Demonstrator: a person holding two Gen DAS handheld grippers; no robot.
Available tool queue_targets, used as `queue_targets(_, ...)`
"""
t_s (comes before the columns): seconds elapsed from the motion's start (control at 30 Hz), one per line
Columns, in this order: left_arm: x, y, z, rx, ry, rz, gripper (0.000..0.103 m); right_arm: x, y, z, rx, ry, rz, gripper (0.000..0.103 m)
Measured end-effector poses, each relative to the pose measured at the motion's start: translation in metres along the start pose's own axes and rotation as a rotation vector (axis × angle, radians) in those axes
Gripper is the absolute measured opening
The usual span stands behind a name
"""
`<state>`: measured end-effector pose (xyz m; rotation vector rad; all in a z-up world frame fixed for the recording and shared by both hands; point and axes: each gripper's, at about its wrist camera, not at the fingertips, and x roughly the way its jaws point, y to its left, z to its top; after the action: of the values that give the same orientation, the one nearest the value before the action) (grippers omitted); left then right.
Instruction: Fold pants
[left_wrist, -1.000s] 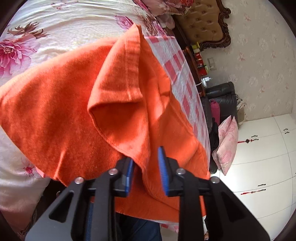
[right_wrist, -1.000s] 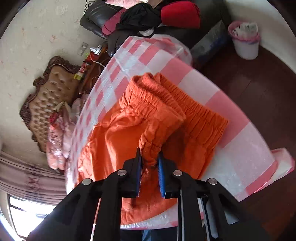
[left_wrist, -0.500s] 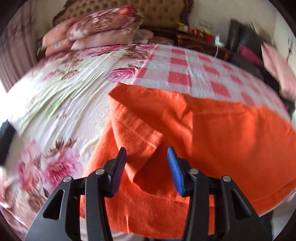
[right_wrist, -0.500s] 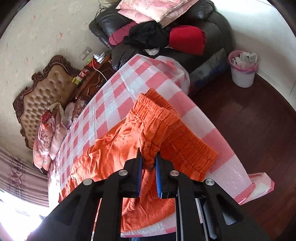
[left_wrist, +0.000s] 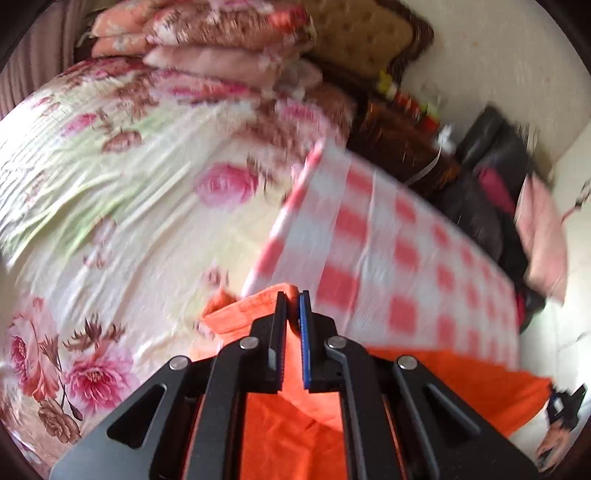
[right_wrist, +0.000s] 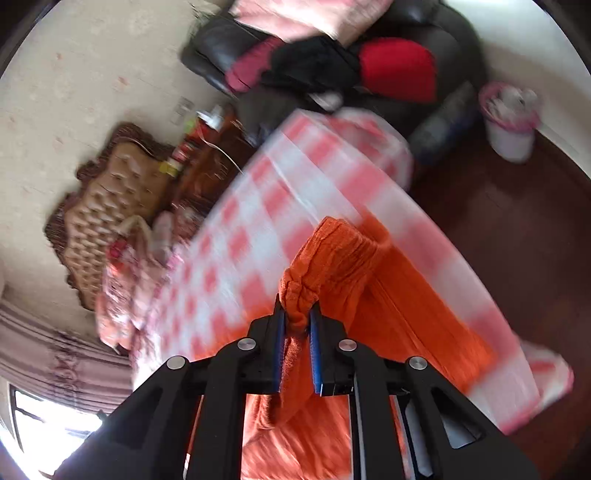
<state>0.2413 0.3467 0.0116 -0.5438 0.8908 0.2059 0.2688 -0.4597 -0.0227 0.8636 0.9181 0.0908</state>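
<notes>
The orange pants (left_wrist: 436, 384) lie on a red and white checked sheet (left_wrist: 388, 243) spread over the bed. In the left wrist view my left gripper (left_wrist: 291, 295) is shut on a hem corner of the pants and holds it lifted, with cloth hanging below the jaws. In the right wrist view my right gripper (right_wrist: 297, 314) is shut on the gathered elastic waistband of the orange pants (right_wrist: 406, 295), raised off the checked sheet (right_wrist: 258, 221). Both views are blurred by motion.
A floral bedspread (left_wrist: 92, 221) covers the left of the bed, with stacked pillows (left_wrist: 207, 33) by the tufted headboard (right_wrist: 107, 199). A dark sofa piled with clothes (right_wrist: 325, 62) and a bin (right_wrist: 511, 122) stand beyond the bed on the wooden floor (right_wrist: 517, 240).
The left gripper closed on the pants' hem corner and rose with it, swinging toward the headboard. The right gripper lifted the waistband higher while staying shut on it.
</notes>
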Motion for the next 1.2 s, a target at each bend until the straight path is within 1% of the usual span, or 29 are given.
queue_targets(0.07, -0.032, 0.006, 0.001, -0.038, -0.056, -0.061, 0.006, -0.014, 0.006, 0.01, 0.003, -0.043, 0.02, 0.012)
queue_targets(0.1, -0.043, 0.016, -0.007, -0.073, -0.061, -0.091, 0.006, -0.021, 0.006, 0.009, -0.003, -0.059, 0.026, 0.012)
queue_targets(0.13, -0.051, 0.029, -0.023, -0.108, -0.052, -0.117, 0.006, -0.032, 0.002, 0.004, -0.009, -0.077, 0.023, 0.012)
queue_targets(0.17, -0.053, 0.037, -0.035, -0.123, -0.044, -0.124, 0.006, -0.035, -0.002, 0.001, -0.003, -0.074, 0.017, 0.012)
queue_targets(0.27, -0.047, 0.074, -0.095, -0.192, 0.004, -0.128, 0.006, -0.043, -0.03, -0.021, 0.024, -0.033, -0.03, 0.012)
queue_targets(0.3, -0.041, 0.088, -0.119, -0.22, 0.022, -0.112, 0.006, -0.043, -0.038, -0.029, 0.023, -0.023, -0.052, 0.012)
queue_targets(0.37, -0.029, 0.116, -0.16, -0.295, 0.061, -0.105, 0.006, -0.036, -0.059, -0.051, 0.039, 0.022, -0.122, 0.011)
queue_targets(0.4, -0.023, 0.127, -0.173, -0.321, 0.072, -0.105, 0.006, -0.033, -0.066, -0.056, 0.052, 0.037, -0.133, 0.011)
queue_targets(0.43, -0.015, 0.137, -0.184, -0.352, 0.091, -0.101, 0.006, -0.029, -0.079, -0.064, 0.071, 0.055, -0.169, 0.011)
queue_targets(0.5, -0.007, 0.148, -0.191, -0.376, 0.106, -0.11, 0.006, -0.021, -0.089, -0.071, 0.074, 0.075, -0.222, 0.011)
queue_targets(0.53, -0.01, 0.148, -0.187, -0.375, 0.096, -0.122, 0.006, -0.014, -0.093, -0.073, 0.074, 0.095, -0.25, 0.011)
queue_targets(0.57, -0.018, 0.146, -0.183, -0.366, 0.073, -0.144, 0.006, -0.011, -0.094, -0.074, 0.075, 0.107, -0.266, 0.011)
queue_targets(0.6, -0.036, 0.14, -0.176, -0.342, 0.026, -0.162, 0.006, -0.011, -0.092, -0.075, 0.072, 0.106, -0.267, 0.011)
queue_targets(0.63, -0.052, 0.136, -0.173, -0.319, -0.014, -0.162, 0.006, -0.02, -0.085, -0.074, 0.068, 0.089, -0.24, 0.011)
queue_targets(0.7, -0.073, 0.135, -0.175, -0.315, -0.056, -0.172, 0.006, -0.033, -0.075, -0.072, 0.068, 0.063, -0.178, 0.011)
queue_targets(0.73, -0.073, 0.138, -0.182, -0.318, -0.053, -0.153, 0.006, -0.038, -0.07, -0.074, 0.059, 0.055, -0.174, 0.011)
queue_targets(0.77, -0.066, 0.141, -0.186, -0.317, -0.03, -0.13, 0.006, -0.038, -0.066, -0.076, 0.038, 0.055, -0.197, 0.011)
queue_targets(0.8, -0.052, 0.149, -0.196, -0.327, 0.008, -0.115, 0.006, -0.032, -0.065, -0.081, 0.003, 0.069, -0.251, 0.011)
queue_targets(0.83, -0.038, 0.157, -0.206, -0.347, 0.041, -0.108, 0.006, -0.026, -0.065, -0.083, -0.015, 0.082, -0.284, 0.011)
queue_targets(0.87, -0.027, 0.162, -0.212, -0.348, 0.058, -0.1, 0.006, -0.015, -0.065, -0.088, -0.053, 0.104, -0.346, 0.011)
queue_targets(0.93, -0.031, 0.161, -0.212, -0.324, 0.029, -0.096, 0.006, 0.001, -0.063, -0.094, -0.111, 0.124, -0.434, 0.011)
queue_targets(0.97, -0.04, 0.159, -0.208, -0.313, 0.001, -0.112, 0.006, 0.003, -0.06, -0.096, -0.128, 0.123, -0.451, 0.011)
queue_targets(1.0, -0.052, 0.156, -0.202, -0.294, -0.036, -0.121, 0.006, 0.001, -0.054, -0.096, -0.139, 0.119, -0.446, 0.011)
queue_targets(1.03, -0.06, 0.155, -0.197, -0.285, -0.058, -0.119, 0.006, -0.006, -0.044, -0.097, -0.16, 0.102, -0.419, 0.011)
queue_targets(1.07, -0.061, 0.158, -0.197, -0.289, -0.059, -0.111, 0.006, -0.011, -0.035, -0.097, -0.182, 0.086, -0.406, 0.011)
queue_targets(1.1, -0.054, 0.163, -0.2, -0.298, -0.034, -0.099, 0.006, -0.014, -0.03, -0.097, -0.195, 0.076, -0.405, 0.011)
queue_targets(1.13, -0.044, 0.168, -0.206, -0.307, 0.001, -0.087, 0.006, -0.013, -0.028, -0.099, -0.205, 0.079, -0.423, 0.011)
queue_targets(1.17, -0.03, 0.175, -0.214, -0.327, 0.051, -0.087, 0.006, -0.007, -0.029, -0.101, -0.216, 0.093, -0.455, 0.011)
queue_targets(1.2, -0.023, 0.179, -0.221, -0.335, 0.067, -0.087, 0.007, 0.001, -0.033, -0.103, -0.229, 0.107, -0.5, 0.011)
